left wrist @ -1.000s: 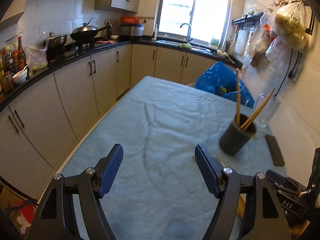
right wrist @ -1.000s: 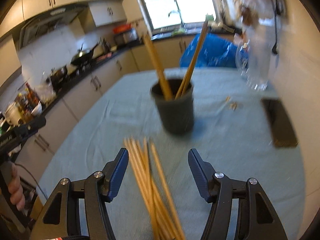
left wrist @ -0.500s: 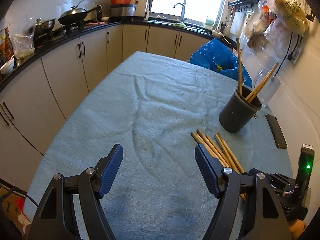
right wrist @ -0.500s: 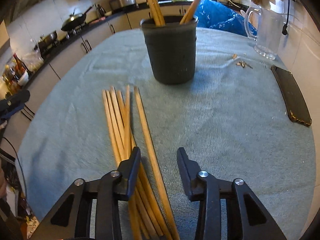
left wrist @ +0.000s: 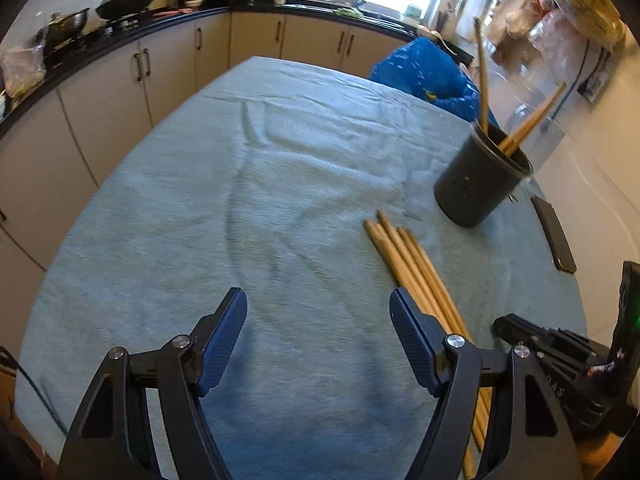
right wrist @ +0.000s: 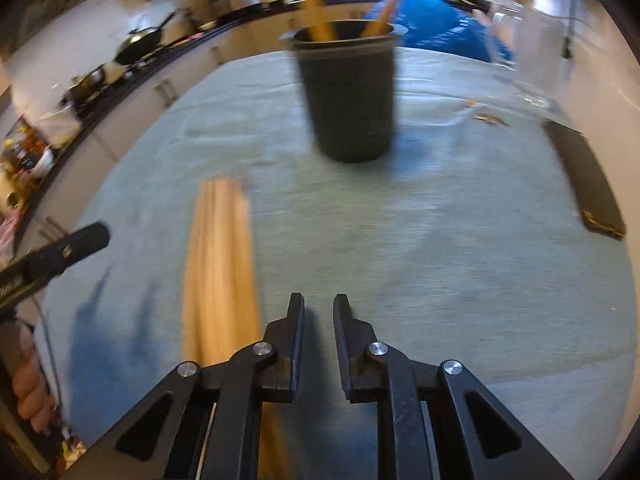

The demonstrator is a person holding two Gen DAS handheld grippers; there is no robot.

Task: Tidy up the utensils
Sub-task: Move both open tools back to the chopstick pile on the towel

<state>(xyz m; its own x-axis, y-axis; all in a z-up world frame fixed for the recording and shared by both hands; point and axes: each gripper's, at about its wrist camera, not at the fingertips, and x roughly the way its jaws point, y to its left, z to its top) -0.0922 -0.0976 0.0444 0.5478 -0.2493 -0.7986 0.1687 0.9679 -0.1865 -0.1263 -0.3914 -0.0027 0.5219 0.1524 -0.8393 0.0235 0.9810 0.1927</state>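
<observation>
A bundle of wooden chopsticks [left wrist: 416,268] lies on the blue-green tablecloth [left wrist: 240,208]; it also shows, blurred, in the right wrist view [right wrist: 218,264]. A dark holder cup [left wrist: 480,184] with a few chopsticks in it stands beyond them, also in the right wrist view [right wrist: 348,92]. My left gripper [left wrist: 318,312] is open above the cloth, left of the bundle. My right gripper [right wrist: 319,312] has its jaws nearly closed with a narrow gap, empty, just right of the bundle.
A black phone [left wrist: 554,236] lies at the table's right edge, also in the right wrist view [right wrist: 584,184]. A glass jug [right wrist: 536,52] and blue bag [left wrist: 428,72] are behind the cup. Kitchen cabinets [left wrist: 120,76] run along the left.
The right gripper's jaws have closed from wide open to a narrow gap and shifted right of the chopsticks. The left gripper tilted down, bringing the chopsticks into view.
</observation>
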